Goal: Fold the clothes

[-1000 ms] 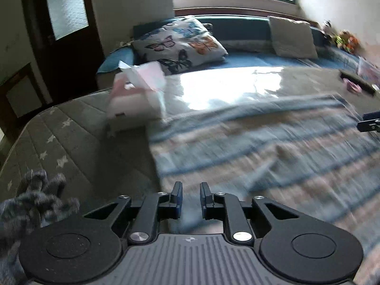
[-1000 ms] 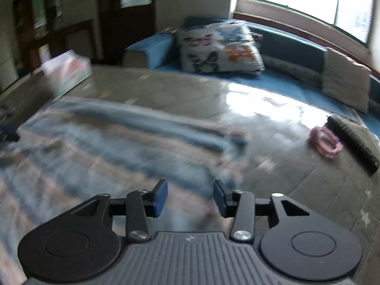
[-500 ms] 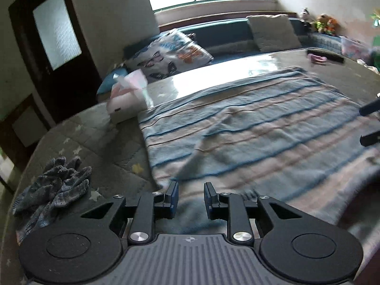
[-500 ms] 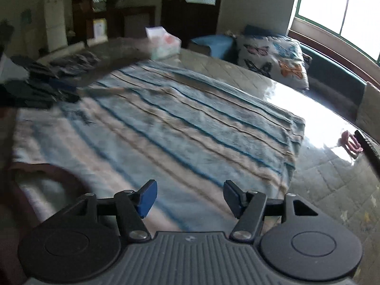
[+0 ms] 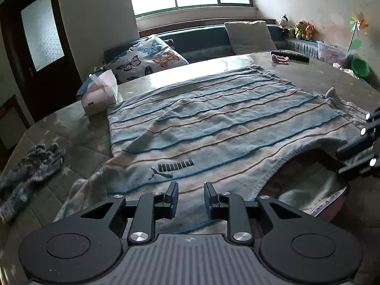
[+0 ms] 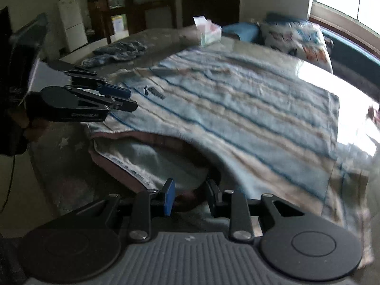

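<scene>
Striped shirt spread flat, folding not yet begun

The shirt [image 5: 213, 123] lies unfolded across the table [image 5: 71, 128], collar nearest; the left claw [image 5: 191, 198] and right claw [image 6: 190, 194] hover part-open and empty over its near edge, every fold remaining.

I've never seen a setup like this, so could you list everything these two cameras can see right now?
Striped shirt: one, light blue with beige and blue stripes, spread flat on the table, collar nearest the grippers.
Table: one, grey.
Tissue box: one, white and pink, beyond the shirt's far left corner.
Knitted garment: one, blue-grey, crumpled left of the shirt.
Butterfly pillow: one, white, on the bench.
Plain cushion: one, beige, under the window.
Pink item: one, far table edge.
Stuffed toys: several, right corner.
Left gripper: black, open, over the shirt's shoulder.
Right gripper: black, open, at the collar.
</scene>
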`<state>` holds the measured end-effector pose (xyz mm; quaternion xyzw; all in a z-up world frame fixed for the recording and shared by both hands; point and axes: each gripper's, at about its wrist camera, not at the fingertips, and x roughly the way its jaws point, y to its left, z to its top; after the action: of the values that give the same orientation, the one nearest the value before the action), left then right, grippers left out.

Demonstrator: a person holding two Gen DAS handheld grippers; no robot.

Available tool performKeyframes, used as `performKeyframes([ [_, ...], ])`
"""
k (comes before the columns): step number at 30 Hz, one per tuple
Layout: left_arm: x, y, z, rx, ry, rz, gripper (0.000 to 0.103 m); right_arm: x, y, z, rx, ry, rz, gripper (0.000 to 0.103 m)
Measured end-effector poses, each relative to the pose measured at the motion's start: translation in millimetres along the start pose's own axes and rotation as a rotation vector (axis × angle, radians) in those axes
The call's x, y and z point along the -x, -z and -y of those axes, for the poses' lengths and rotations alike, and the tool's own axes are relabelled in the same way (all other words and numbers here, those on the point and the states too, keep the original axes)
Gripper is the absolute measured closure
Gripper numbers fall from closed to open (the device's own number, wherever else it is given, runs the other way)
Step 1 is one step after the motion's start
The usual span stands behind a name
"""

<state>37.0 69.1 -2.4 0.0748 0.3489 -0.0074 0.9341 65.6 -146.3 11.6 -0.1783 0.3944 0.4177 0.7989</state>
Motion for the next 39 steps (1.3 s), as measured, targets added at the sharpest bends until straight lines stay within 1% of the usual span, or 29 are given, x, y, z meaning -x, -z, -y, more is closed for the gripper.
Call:
performKeyframes([
  [2, 0.1, 3.0, -0.1, 0.008, 0.006, 0.000, 0.077, 0.5, 5.0, -3.2, -0.007, 0.004, -0.011, 0.090],
  [3, -0.5, 4.7, -0.2, 0.010, 0.006, -0.003, 0.077, 1.4, 7.9, -4.8, -0.009, 0.005, -0.014, 0.099],
  [4, -0.7, 6.1, -0.1, 0.013, 0.005, -0.005, 0.077, 3.8, 10.2, -6.9, -0.007, 0.008, -0.012, 0.101],
  [8, -2.2, 12.2, -3.1, 0.027, 0.002, -0.010, 0.077, 25.8, 15.0, -13.8, -0.004, 0.011, 0.017, 0.102],
  [11, -2.0, 13.3, -4.6, 0.030, 0.000, -0.006, 0.077, 34.1, 21.3, -17.2, 0.011, -0.001, -0.009, 0.102],
  [12, -1.1, 12.8, -4.3, 0.028, 0.000, -0.007, 0.077, 34.9, 22.5, -17.6, 0.015, -0.005, -0.017, 0.102],
  [14, 1.4, 11.8, -3.4, 0.023, 0.001, -0.003, 0.077, 33.4, 17.1, -17.7, 0.010, -0.001, -0.005, 0.100],
  [18, 4.7, 8.1, 0.7, 0.013, 0.021, 0.011, 0.077, 31.0, -0.4, -7.6, -0.006, 0.023, 0.071, 0.097],
  [20, 5.1, 7.3, 4.9, -0.002, 0.035, 0.010, 0.077, 22.0, -10.9, -1.8, -0.002, 0.054, 0.093, 0.090],
  [22, 5.9, 8.8, 10.1, -0.022, 0.056, 0.006, 0.077, 10.9, -17.8, 3.0, 0.004, 0.070, 0.097, 0.077],
  [24, 6.2, 12.1, 14.3, -0.040, 0.075, -0.004, 0.077, -1.7, -22.8, 6.8, 0.001, 0.075, 0.097, 0.071],
  [28, 11.2, 19.1, 21.3, -0.081, 0.073, 0.001, 0.077, -24.8, -21.4, 11.8, -0.016, 0.075, 0.073, 0.071],
  [31, 16.3, 18.4, 21.9, -0.100, 0.086, -0.005, 0.078, -30.0, -10.9, 10.4, -0.008, 0.069, 0.045, 0.071],
  [35, 23.3, 4.5, 22.2, -0.084, 0.102, 0.036, 0.077, -14.6, 2.3, 6.9, 0.016, 0.064, 0.044, 0.071],
  [39, 16.0, -13.7, 35.2, -0.063, 0.125, 0.073, 0.077, 0.8, 12.8, 8.3, 0.008, 0.083, 0.059, 0.071],
])
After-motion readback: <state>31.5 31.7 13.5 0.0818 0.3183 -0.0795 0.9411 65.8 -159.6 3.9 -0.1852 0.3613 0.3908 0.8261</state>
